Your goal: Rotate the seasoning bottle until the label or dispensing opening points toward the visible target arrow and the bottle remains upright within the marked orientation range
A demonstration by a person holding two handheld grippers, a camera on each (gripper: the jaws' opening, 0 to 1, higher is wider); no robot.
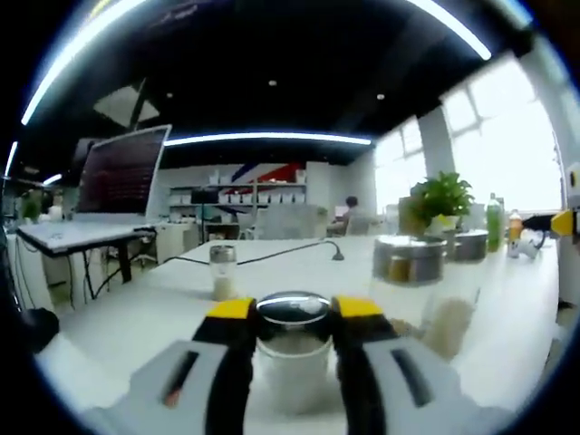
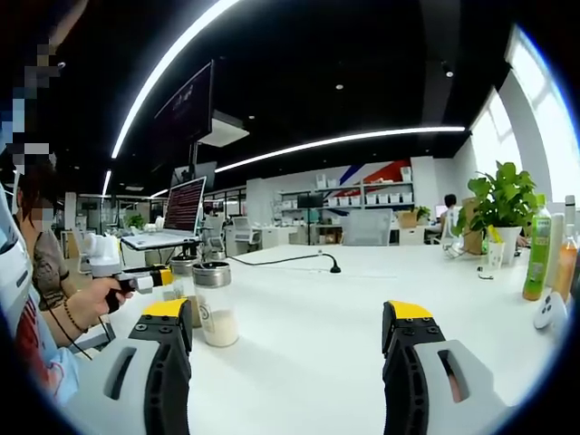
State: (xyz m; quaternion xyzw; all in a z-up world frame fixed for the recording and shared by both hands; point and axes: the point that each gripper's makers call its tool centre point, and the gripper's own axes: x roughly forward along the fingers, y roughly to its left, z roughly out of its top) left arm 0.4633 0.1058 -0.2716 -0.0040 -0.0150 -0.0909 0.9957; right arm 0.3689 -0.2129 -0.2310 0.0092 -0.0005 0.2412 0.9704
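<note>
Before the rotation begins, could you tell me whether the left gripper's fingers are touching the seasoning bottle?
Touching. In the left gripper view, the left gripper has its yellow-tipped fingers pressed against both sides of the seasoning bottle, with no gap visible on either side.

The left gripper (image 1: 292,313) clasps an upright seasoning bottle (image 1: 292,349) on the white table (image 1: 154,299).

On the white table (image 1: 507,317) I count four seasoning bottles: one (image 1: 292,349) between my left jaws, one small (image 1: 222,272) farther out, two (image 1: 410,276) (image 1: 469,245) to its right. One potted plant (image 1: 439,201) stands behind, with what look like two drink bottles (image 1: 494,222) (image 1: 515,231).
</note>
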